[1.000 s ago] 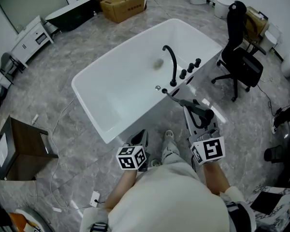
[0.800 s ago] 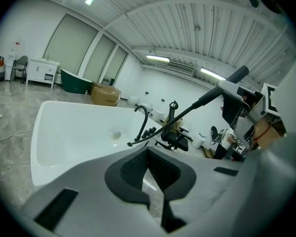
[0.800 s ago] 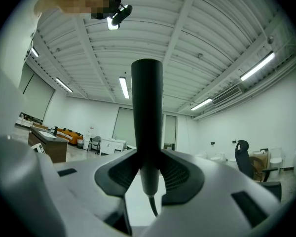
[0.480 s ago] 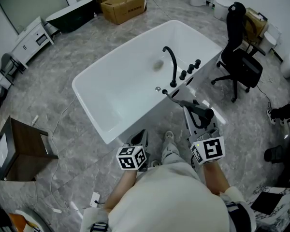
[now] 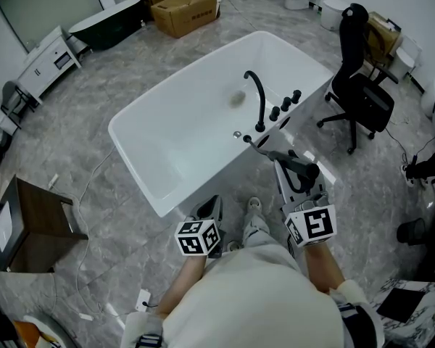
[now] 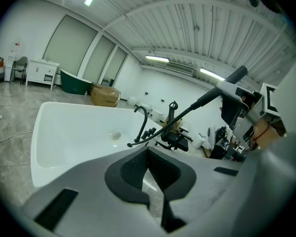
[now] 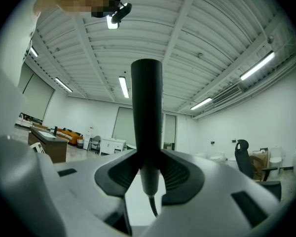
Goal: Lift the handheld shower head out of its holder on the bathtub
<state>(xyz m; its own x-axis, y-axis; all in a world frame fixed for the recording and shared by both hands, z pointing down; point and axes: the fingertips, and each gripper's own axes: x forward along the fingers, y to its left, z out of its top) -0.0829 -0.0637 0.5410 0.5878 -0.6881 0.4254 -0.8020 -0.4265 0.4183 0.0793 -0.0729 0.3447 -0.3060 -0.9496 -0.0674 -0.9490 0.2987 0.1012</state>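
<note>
The right gripper (image 7: pixel 147 169) has its jaws clamped on the black shower head (image 7: pixel 147 102). In the head view it sits lower right of centre, clear of the white bathtub (image 5: pixel 134 151), and its hose (image 5: pixel 264 147) runs to the rim. The left gripper (image 6: pixel 149 157) is closed and empty. A faucet (image 5: pixel 258 96) and an office chair (image 5: pixel 359 85) stand beyond; the holder is too small to make out.

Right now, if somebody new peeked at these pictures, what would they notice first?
Most likely the big white bathtub in the middle of the grey stone floor, with a curved black faucet on its rim. Next, the black shower head clamped in the right gripper beside the tub, its hose leading to the rim.
</note>
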